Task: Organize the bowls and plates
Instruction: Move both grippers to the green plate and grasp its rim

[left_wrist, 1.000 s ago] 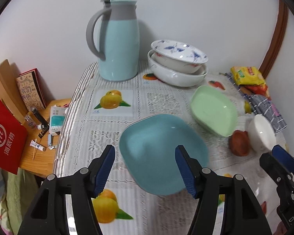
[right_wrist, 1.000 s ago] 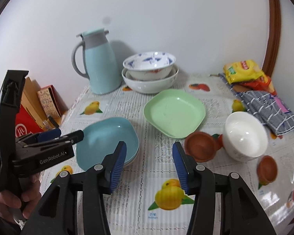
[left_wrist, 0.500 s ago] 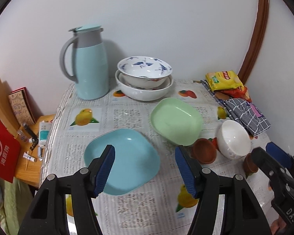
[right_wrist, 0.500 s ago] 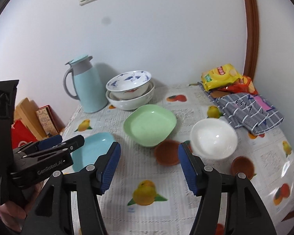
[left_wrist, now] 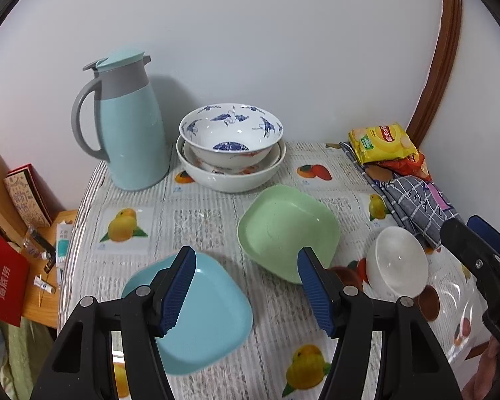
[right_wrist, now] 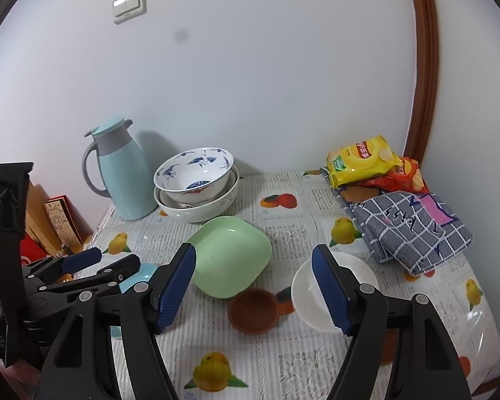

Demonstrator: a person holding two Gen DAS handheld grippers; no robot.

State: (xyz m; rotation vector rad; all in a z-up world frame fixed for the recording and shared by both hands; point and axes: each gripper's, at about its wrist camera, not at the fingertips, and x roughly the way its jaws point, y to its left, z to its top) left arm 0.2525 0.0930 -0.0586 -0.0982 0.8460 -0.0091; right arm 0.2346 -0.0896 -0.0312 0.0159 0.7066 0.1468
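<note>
Your glossy blue plate (left_wrist: 203,313), squarish with rounded corners, lies on the table (left_wrist: 196,220) under your left tongs (left_wrist: 246,290), which hang spread and empty. The matte green plate (right_wrist: 230,253) sits just beyond, beside a smooth white bowl (right_wrist: 333,286) and a small brown clay dish (right_wrist: 253,310). Your right tongs (right_wrist: 253,286) are opening, nothing between the ribbed blue pads (right_wrist: 176,286).
</note>
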